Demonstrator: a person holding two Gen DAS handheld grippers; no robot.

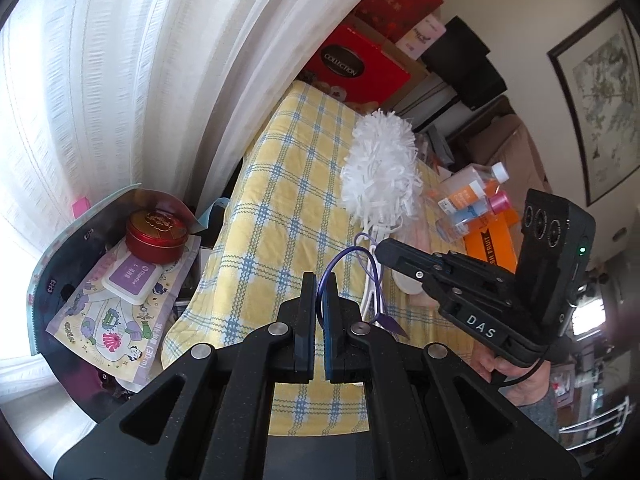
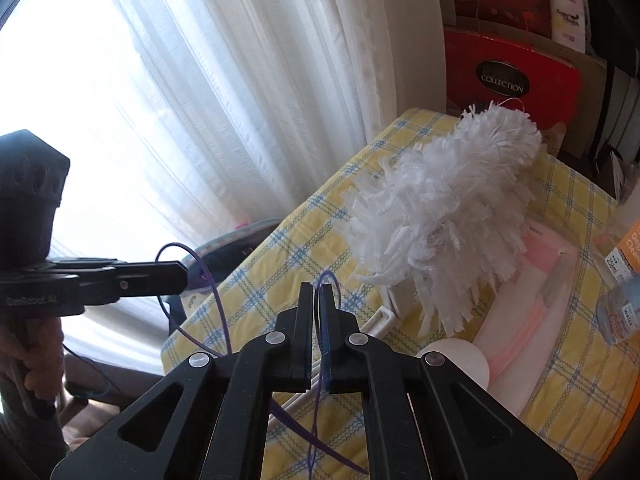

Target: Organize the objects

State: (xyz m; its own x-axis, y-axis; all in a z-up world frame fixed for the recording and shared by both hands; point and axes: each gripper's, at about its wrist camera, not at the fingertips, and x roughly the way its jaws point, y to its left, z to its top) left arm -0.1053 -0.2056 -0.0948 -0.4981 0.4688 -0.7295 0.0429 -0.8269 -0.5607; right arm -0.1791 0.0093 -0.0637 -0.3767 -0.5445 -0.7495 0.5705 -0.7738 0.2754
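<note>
Two grippers, left [image 1: 319, 280] and right [image 2: 318, 290], each clamped on one purple cord [image 1: 340, 258]. One white duster [image 1: 380, 172] lying across yellow checked cloth [image 1: 280, 200]. Three small bottles [image 1: 476, 200] bagged beyond.

The near left stretch of the yellow-and-blue checked cloth over the counter [image 1: 280, 184] lies bare beside the white sheer curtain [image 1: 120, 80], while the fluffy white duster [image 1: 380, 168], the clear bag of small bottles [image 1: 472, 200] and the stacked red gift boxes [image 1: 360, 64] crowd its right and far end.

One duster [image 1: 380, 168]; perhaps three bottles [image 1: 480, 196].
</note>
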